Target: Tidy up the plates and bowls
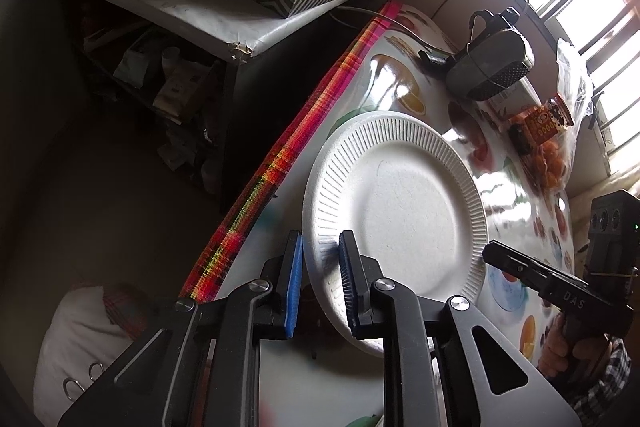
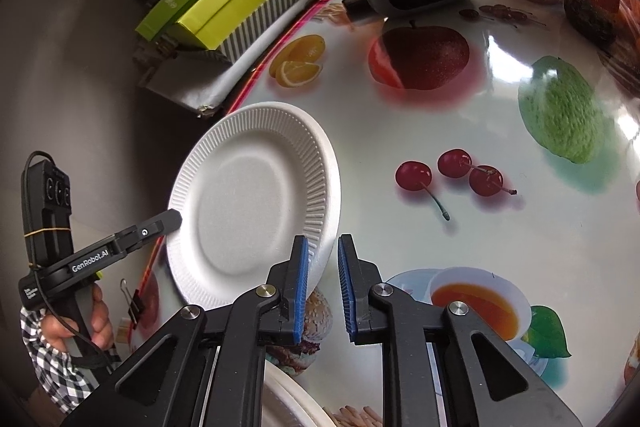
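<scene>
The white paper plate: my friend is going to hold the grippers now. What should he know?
Left gripper: its fingers straddle the rim of the white fluted paper plate; whether it is clamped is unclear.
Right gripper: open, holding nothing, right beside the plate's opposite rim.
The plate sits tilted over the glossy fruit-print table, near its edge.
A second white plate peeks in under the right gripper.
Done: nothing stacked yet.
Left: probably set the tilted plate onto the second one. No bowl shows in either view.

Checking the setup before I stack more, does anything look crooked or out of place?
The white paper plate is tilted up off the table, its rim between the left gripper's fingers. Nothing looks spilled or damaged.
</scene>
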